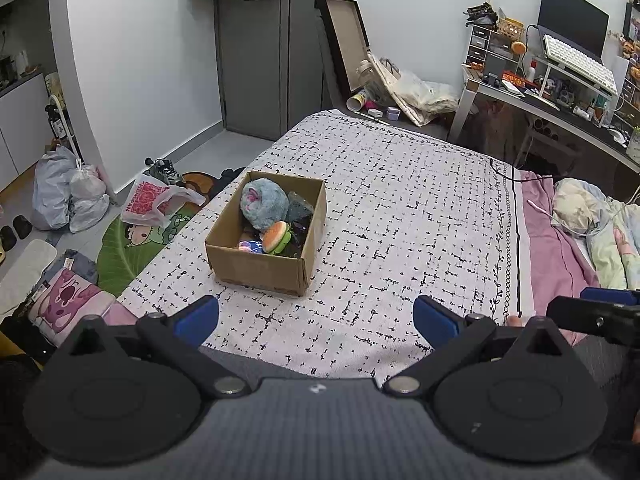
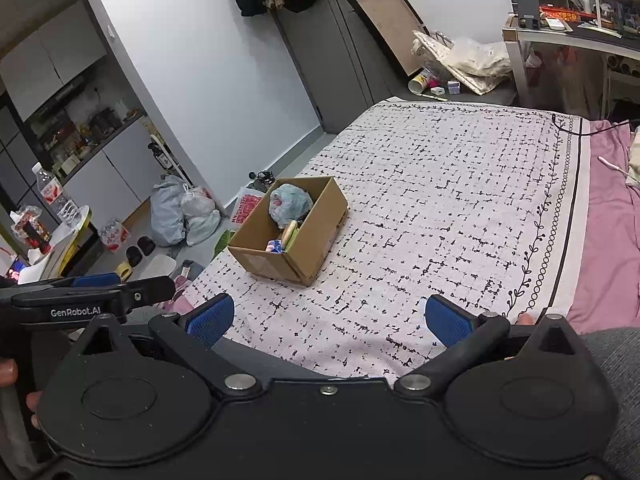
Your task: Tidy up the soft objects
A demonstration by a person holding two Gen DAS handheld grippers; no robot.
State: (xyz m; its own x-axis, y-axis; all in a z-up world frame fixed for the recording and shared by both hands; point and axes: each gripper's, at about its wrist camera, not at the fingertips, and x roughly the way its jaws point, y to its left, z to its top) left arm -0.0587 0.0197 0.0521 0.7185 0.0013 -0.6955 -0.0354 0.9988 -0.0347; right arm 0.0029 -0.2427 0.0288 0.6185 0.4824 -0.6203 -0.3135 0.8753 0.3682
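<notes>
A cardboard box (image 1: 260, 268) stands on the patterned bed cover (image 1: 400, 208), near its left edge. Inside lie a grey-blue plush (image 1: 263, 203), a burger-shaped soft toy (image 1: 276, 237), a dark shiny item (image 1: 299, 210) and a small pink-blue toy (image 1: 250, 246). The box (image 2: 280, 260) and plush (image 2: 290, 202) also show in the right wrist view. My left gripper (image 1: 316, 320) is open and empty, well short of the box. My right gripper (image 2: 330, 318) is open and empty, also short of the box. The left gripper's side shows at the left of the right view (image 2: 92, 296).
A pink sheet and crumpled bedding (image 1: 592, 216) lie at the right. Bags (image 1: 68, 196) and a green rug (image 1: 132, 244) are on the floor left of the bed. A cluttered desk (image 1: 560, 92) stands at the back right, a grey door (image 1: 256, 60) behind.
</notes>
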